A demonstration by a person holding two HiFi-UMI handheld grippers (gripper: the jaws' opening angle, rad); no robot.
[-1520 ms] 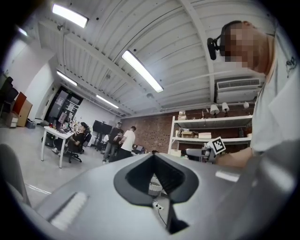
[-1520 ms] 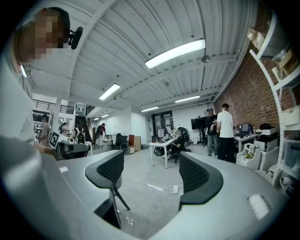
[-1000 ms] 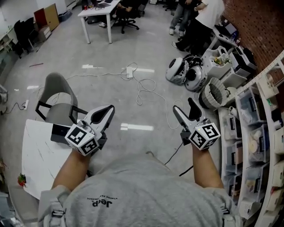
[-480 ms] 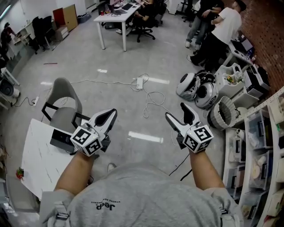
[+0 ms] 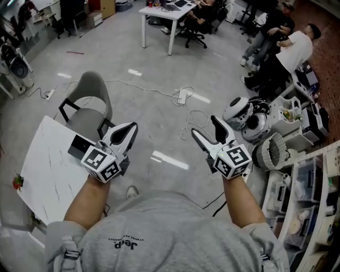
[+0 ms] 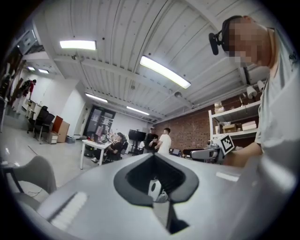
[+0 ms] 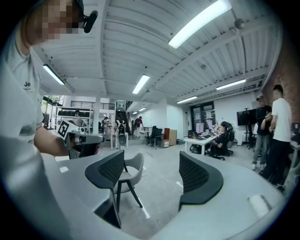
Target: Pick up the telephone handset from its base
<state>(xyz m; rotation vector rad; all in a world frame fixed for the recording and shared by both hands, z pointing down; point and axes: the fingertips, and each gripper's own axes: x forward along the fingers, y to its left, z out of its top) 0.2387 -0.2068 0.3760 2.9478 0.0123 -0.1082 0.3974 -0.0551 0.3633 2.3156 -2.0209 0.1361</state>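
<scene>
No telephone handset or base can be made out for certain. A dark flat box (image 5: 78, 146) lies on the white table (image 5: 45, 170) at the left, partly behind my left gripper; whether it is the telephone I cannot tell. My left gripper (image 5: 129, 129) hangs in the air just right of the table, jaws shut and empty, as the left gripper view (image 6: 153, 157) also shows. My right gripper (image 5: 206, 127) is held over the floor, open with nothing between its dark pads (image 7: 199, 178).
A grey chair (image 5: 89, 103) stands behind the table and shows between the right jaws (image 7: 127, 169). Cables and a power strip (image 5: 184, 95) lie on the floor. White helmets (image 5: 244, 114) and shelving (image 5: 305, 175) are at the right. People (image 5: 289, 50) stand by a far desk (image 5: 162, 13).
The view has swung left, so the white table and the chair sit further into the picture. Both grippers keep about the same pose; the right one has drifted slightly left.
</scene>
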